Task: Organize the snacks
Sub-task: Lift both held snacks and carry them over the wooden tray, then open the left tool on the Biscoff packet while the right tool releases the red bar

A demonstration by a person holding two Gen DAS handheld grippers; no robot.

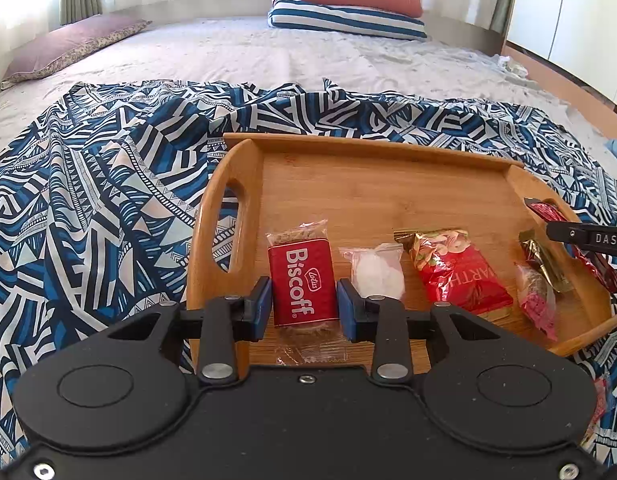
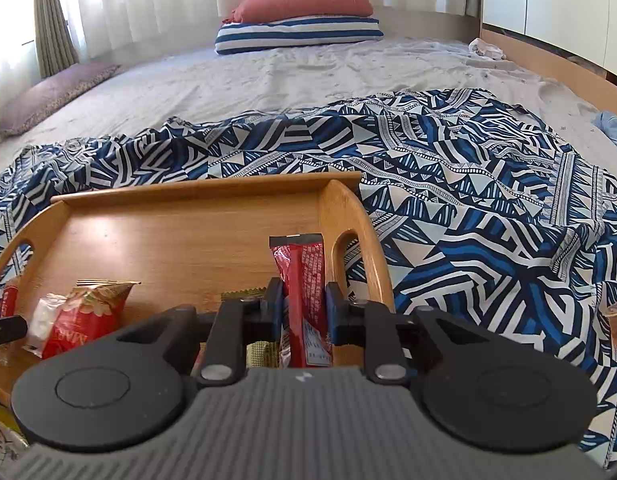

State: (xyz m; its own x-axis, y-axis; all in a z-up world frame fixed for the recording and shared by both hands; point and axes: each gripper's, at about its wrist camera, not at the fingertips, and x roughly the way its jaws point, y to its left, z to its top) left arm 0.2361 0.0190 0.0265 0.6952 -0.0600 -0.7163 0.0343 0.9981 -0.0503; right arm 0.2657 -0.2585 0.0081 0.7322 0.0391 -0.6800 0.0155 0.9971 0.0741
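Straddling the Biscoff (image 1: 302, 286) on the tray (image 1: 388, 176), your left gripper (image 1: 304, 304) stands parted, pads just off its long sides, pack running straight ahead. Your right gripper (image 2: 304, 312) clamps a red bar (image 2: 304, 280) by the tray's right handle.

Between the left tongs (image 1: 304, 306), whose pads are showing blue, a Biscoff packet (image 1: 301, 286) is showing red with white lettering. Between the right tongs (image 2: 304, 312) a red wrapper (image 2: 304, 280) is showing white print. Beyond both, the bedspread (image 1: 108, 184) is showing blue-and-white geometric patterning around the honey-brown wooden tray (image 1: 372, 184).
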